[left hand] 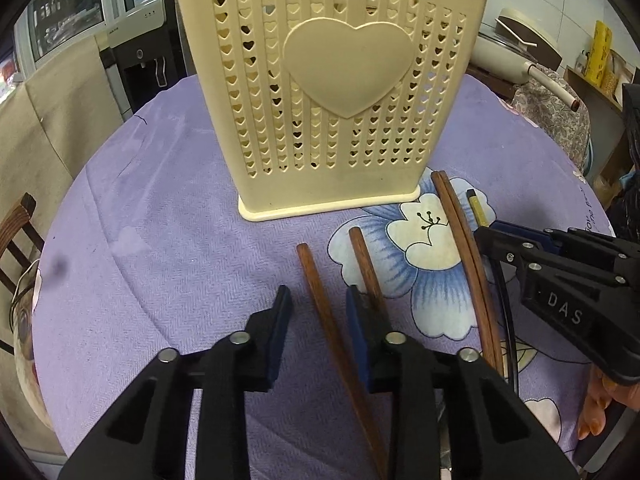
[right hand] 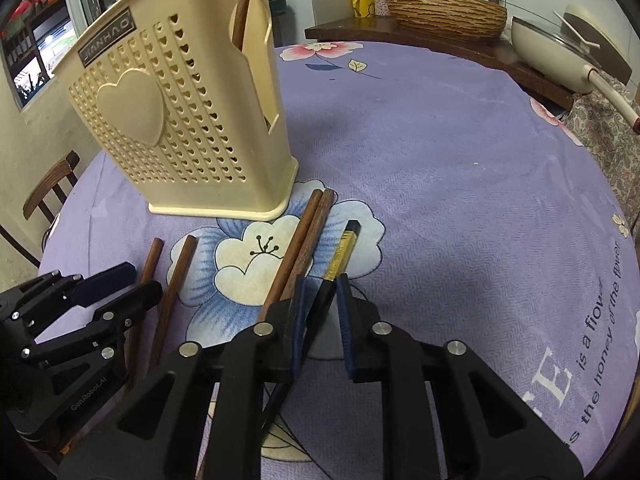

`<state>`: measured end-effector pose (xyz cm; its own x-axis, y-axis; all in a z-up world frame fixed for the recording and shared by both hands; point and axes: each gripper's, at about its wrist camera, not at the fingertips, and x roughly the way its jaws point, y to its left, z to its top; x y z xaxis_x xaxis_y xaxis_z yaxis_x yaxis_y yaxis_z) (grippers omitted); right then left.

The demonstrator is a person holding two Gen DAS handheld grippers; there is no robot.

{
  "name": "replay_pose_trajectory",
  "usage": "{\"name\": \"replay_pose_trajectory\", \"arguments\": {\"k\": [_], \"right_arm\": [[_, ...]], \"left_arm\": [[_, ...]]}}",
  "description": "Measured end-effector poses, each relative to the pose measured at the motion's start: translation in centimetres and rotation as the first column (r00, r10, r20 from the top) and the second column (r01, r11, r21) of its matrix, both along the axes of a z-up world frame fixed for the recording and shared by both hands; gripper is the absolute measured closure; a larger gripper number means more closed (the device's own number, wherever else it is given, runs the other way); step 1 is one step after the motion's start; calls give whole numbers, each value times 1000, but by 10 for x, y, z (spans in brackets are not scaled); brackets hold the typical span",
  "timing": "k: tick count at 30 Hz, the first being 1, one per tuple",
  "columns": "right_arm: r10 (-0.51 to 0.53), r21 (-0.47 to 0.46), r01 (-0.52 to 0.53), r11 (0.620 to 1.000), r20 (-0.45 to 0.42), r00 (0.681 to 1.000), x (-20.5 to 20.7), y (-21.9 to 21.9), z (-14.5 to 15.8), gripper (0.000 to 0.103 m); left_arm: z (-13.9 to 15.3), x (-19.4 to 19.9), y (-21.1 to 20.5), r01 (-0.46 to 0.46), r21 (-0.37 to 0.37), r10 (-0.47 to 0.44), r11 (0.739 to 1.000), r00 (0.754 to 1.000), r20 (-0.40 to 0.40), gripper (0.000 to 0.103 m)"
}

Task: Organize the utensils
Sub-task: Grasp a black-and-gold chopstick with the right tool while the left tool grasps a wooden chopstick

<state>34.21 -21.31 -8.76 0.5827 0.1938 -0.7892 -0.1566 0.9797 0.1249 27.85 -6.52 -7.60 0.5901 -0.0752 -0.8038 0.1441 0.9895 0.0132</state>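
Observation:
A cream perforated utensil holder (left hand: 328, 92) with a heart stands on the purple cloth; it also shows in the right wrist view (right hand: 180, 120), with one brown stick inside. Several brown wooden chopsticks lie in front of it. My left gripper (left hand: 320, 304) is open low over the cloth, one brown chopstick (left hand: 320, 300) between its fingers, another (left hand: 366, 268) under the right finger. A brown pair (left hand: 464, 240) lies further right. My right gripper (right hand: 320, 292) is open around a black chopstick with a gold end (right hand: 342, 252), fingers apart from it.
The round table has a purple floral cloth (right hand: 460, 184). A white pan (right hand: 560, 56) and a woven basket (right hand: 444, 12) sit on a counter behind. A wooden chair (right hand: 48, 192) stands at the left edge.

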Motion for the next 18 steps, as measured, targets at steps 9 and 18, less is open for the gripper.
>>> {"name": "replay_pose_trajectory", "arguments": {"k": [9, 18], "right_arm": [[-2, -36, 3, 999, 6, 1000, 8, 8, 0, 91], [-26, 87, 26, 996, -5, 1000, 10, -13, -1, 95]], "left_arm": [[0, 6, -6, 7, 7, -7, 1000, 1000, 2, 92], [0, 6, 4, -6, -46, 6, 999, 1000, -2, 96]]}}
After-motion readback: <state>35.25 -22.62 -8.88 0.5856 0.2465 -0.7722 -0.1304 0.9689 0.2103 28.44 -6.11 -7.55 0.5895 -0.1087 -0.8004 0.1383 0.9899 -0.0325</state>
